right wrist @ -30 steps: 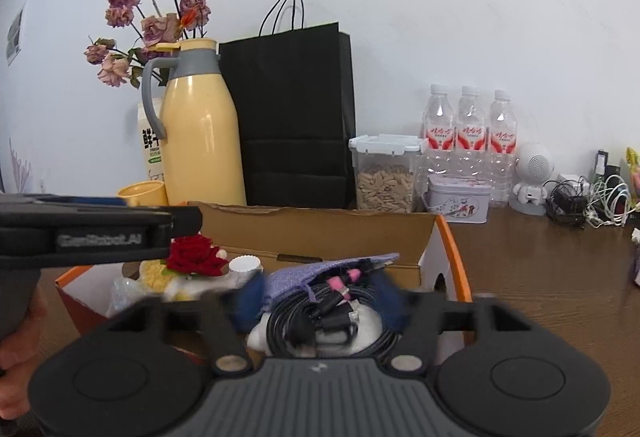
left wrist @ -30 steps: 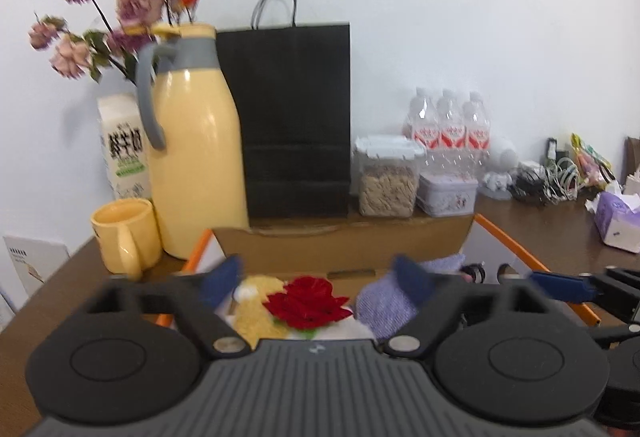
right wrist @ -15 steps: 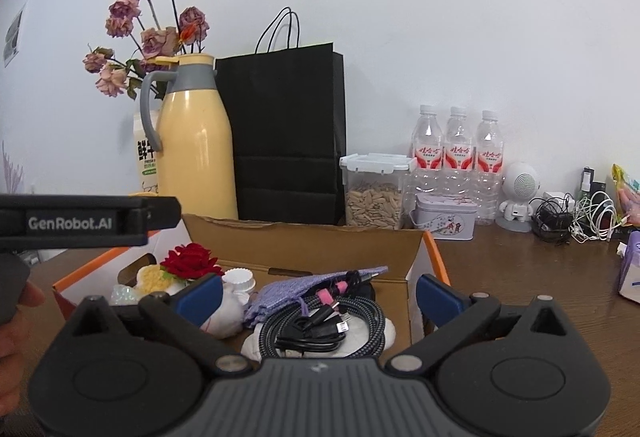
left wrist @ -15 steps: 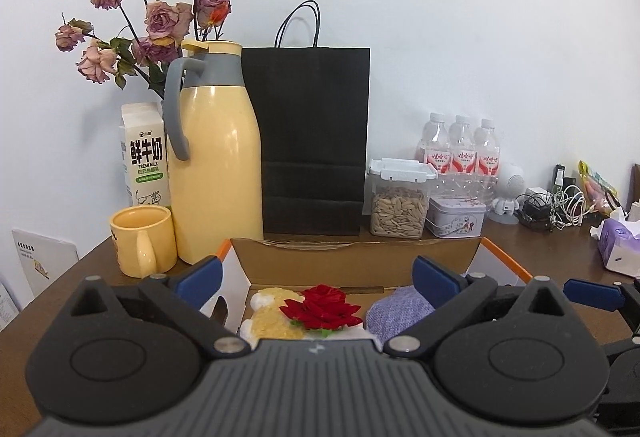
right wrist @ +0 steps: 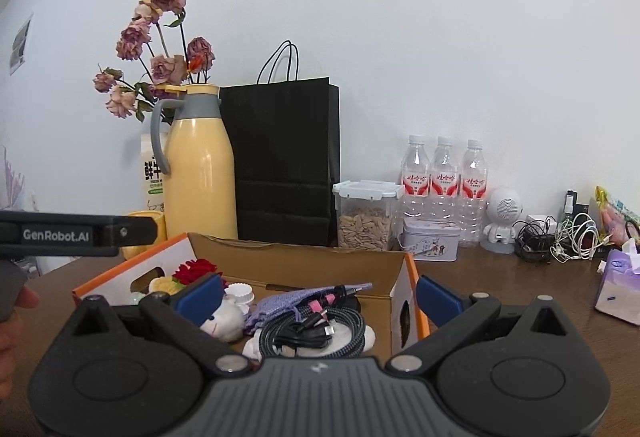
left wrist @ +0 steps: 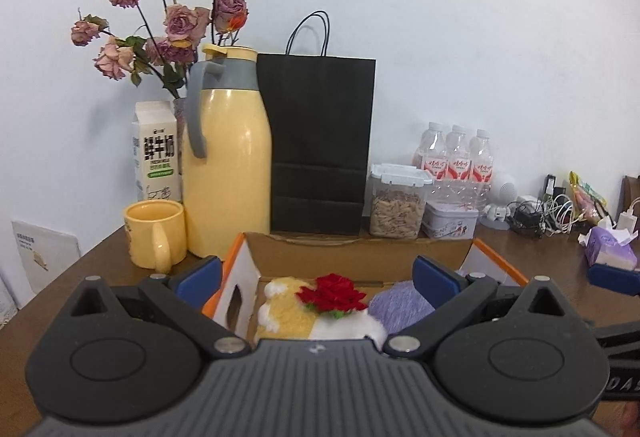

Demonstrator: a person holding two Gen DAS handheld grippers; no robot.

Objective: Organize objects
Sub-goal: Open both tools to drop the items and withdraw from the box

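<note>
An open cardboard box (left wrist: 360, 253) (right wrist: 304, 257) with orange-and-white side flaps sits on the brown table. It holds a red fabric rose (left wrist: 332, 293) (right wrist: 196, 271) on a yellow-and-white plush, a purple pouch (left wrist: 400, 303) (right wrist: 288, 305), a coiled black cable (right wrist: 312, 329) and a white cap (right wrist: 240, 293). My left gripper (left wrist: 318, 275) is open and empty just in front of the box. My right gripper (right wrist: 318, 295) is open and empty over the box's near edge.
Behind the box stand a yellow mug (left wrist: 154, 237), a yellow thermos jug (left wrist: 226, 157), a milk carton (left wrist: 154, 153), dried roses (left wrist: 168, 25), a black paper bag (left wrist: 320, 141), a seed jar (left wrist: 396, 205), a tin (left wrist: 450, 221), three water bottles (right wrist: 444, 177). Cables (right wrist: 560, 237) and tissues (right wrist: 618, 285) lie right.
Both grippers have pulled back and up from the box, and their jaws have opened wider. The box contents have not moved.
</note>
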